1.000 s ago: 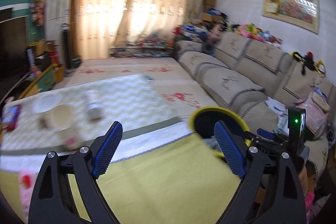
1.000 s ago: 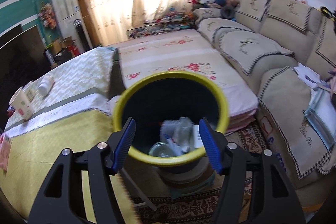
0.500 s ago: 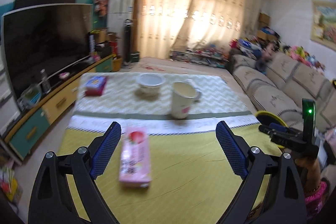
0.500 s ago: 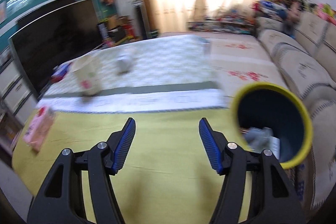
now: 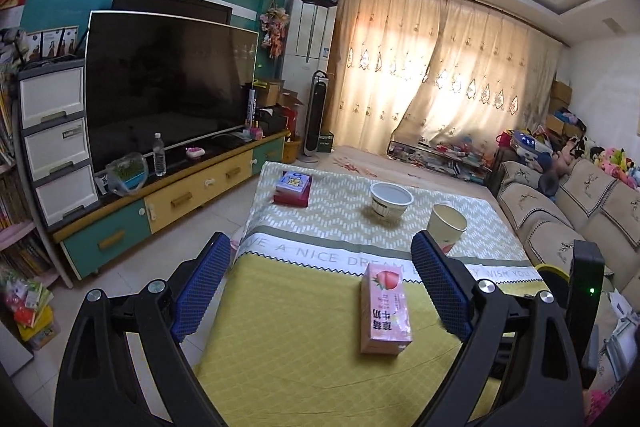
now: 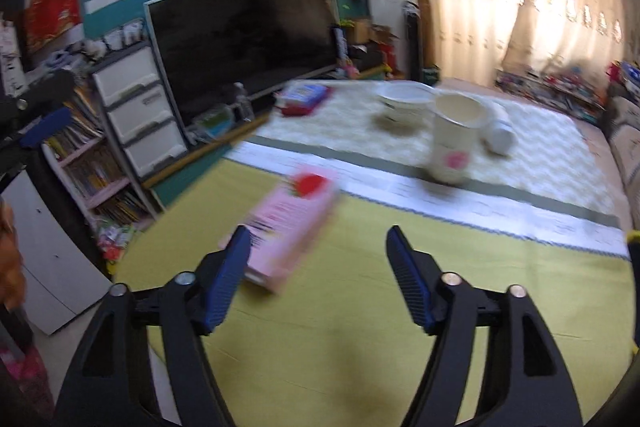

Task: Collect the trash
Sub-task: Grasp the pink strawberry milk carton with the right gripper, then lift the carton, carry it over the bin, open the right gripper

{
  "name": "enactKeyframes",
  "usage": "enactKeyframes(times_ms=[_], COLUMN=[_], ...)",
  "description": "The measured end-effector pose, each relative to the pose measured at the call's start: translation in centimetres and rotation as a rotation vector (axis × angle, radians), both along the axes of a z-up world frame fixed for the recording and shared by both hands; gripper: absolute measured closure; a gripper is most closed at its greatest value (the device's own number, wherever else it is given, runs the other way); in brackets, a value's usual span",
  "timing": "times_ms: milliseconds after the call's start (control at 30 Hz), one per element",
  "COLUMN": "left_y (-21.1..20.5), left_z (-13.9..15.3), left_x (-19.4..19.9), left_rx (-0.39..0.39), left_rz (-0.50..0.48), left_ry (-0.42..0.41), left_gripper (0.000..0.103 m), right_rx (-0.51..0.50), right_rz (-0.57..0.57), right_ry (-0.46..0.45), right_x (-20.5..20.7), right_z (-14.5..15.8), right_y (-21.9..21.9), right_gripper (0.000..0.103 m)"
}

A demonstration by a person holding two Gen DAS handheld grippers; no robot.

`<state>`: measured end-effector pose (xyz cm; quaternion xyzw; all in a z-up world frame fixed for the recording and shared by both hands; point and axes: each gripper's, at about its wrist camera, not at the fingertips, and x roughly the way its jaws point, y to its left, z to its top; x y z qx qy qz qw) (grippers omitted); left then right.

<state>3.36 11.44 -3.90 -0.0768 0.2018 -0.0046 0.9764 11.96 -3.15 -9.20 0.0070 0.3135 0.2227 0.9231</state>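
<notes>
Trash nearest to both tools is the pink peach-milk carton point(image 5: 385, 308), lying flat on the yellow part of the tablecloth point(image 5: 288, 339). In the left wrist view the left gripper point(image 5: 320, 287) stands wide open with nothing between its pads, and the carton lies just ahead, toward its right finger, with its long axis running nearly straight away from the camera. In the right wrist view the right gripper point(image 6: 318, 275) is also open and empty (its jaws have just been widening), and the same carton point(image 6: 290, 227) sits ahead and to the left, its near end just beside the left fingertip, its long axis slanting up and to the right across the blurred frame.

Judging by that, the right gripper looks the nearer of the two, but it would need to shift left and turn so the pads close across the carton's narrow width rather than along its length.

Farther back on the chevron cloth stands an upright paper cup point(image 5: 446, 227), then a white paper bowl point(image 5: 391, 201) and a flat red-and-blue packet point(image 5: 293, 188). A sliver of the yellow-rimmed bin point(image 5: 554, 271) shows at the table's right edge.
</notes>
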Motion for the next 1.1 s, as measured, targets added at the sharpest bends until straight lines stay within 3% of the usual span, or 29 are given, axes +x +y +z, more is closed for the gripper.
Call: enactKeyframes(times_ms=[67,400,500,633,800,933,967,1100], left_y=[0.2,-0.2,-0.6,-0.9,-1.2,-2.0,-2.3,-3.0], left_z=[-0.3,-1.0,-1.1,-1.6,-2.0,-2.4,-2.5,-2.7], left_x=[-0.1,0.5,0.9,1.4,2.2,2.9,3.0,3.4], left_rx=[-0.004,-0.013,-0.015,-0.015,-0.028,-0.033,-0.030,-0.015], left_rz=[-0.005,-0.029,-0.035,-0.043,-0.053,-0.080,-0.084,-0.099], left_ry=[0.006,0.025,0.035,0.046,0.054,0.070,0.073,0.083], left_gripper=[0.013,0.013,0.013,0.013,0.013,0.013,0.013,0.013], right_rx=[-0.015,-0.116,-0.133,-0.143,-0.090,-0.093,-0.104,-0.121], right_rz=[0.009,-0.055,-0.044,-0.043,-0.056,-0.019,-0.015,-0.012], right_ry=[-0.021,0.099,0.138,0.153,0.138,0.133,0.130,0.128], right_x=[0.1,3.1,3.5,3.5,3.3,3.2,3.2,3.1], right_z=[0.0,-3.5,-4.4,-5.0,-4.8,-4.8,-4.9,-4.9], right_y=[2.5,7.7,8.0,7.0,4.6,5.2,5.5,5.4], right_gripper=[0.031,0.028,0.029,0.040,0.040,0.040,0.048,0.050])
